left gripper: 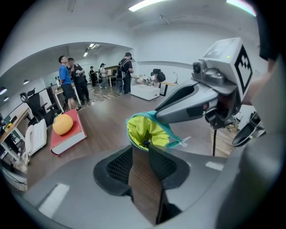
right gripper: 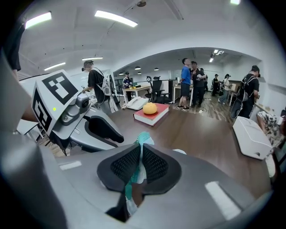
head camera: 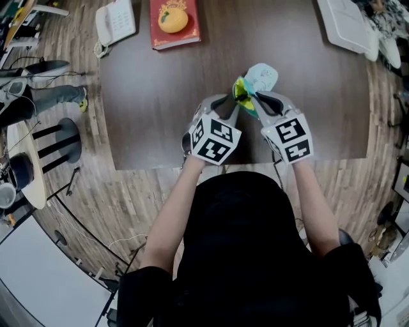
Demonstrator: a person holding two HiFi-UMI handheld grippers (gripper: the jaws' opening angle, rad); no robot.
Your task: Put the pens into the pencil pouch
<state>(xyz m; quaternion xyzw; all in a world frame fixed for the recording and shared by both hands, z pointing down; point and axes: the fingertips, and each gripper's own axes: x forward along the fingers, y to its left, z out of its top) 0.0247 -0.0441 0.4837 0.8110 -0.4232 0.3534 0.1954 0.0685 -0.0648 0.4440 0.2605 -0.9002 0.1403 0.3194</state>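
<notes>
The pencil pouch (head camera: 262, 76), pale blue outside with a yellow-green lining and a teal zipper, is lifted over the dark wooden table (head camera: 160, 115). My right gripper (head camera: 257, 99) is shut on the pouch's zipper edge (right gripper: 142, 139), and the teal fabric runs down between its pads (right gripper: 154, 165). My left gripper (head camera: 232, 101) is open just in front of the pouch's gaping mouth (left gripper: 149, 129), with only bare table showing between its jaws. A small dark thing (left gripper: 144, 144) sits at the mouth's lower rim. I cannot tell whether it is a pen. No pen lies on the table.
A red book (head camera: 182, 35) with an orange (head camera: 172, 19) on it lies at the table's far side, a white phone (head camera: 115, 22) beside it. A white box (head camera: 348, 25) sits at the far right corner. A stool (head camera: 64, 140) stands left of the table. People stand far off.
</notes>
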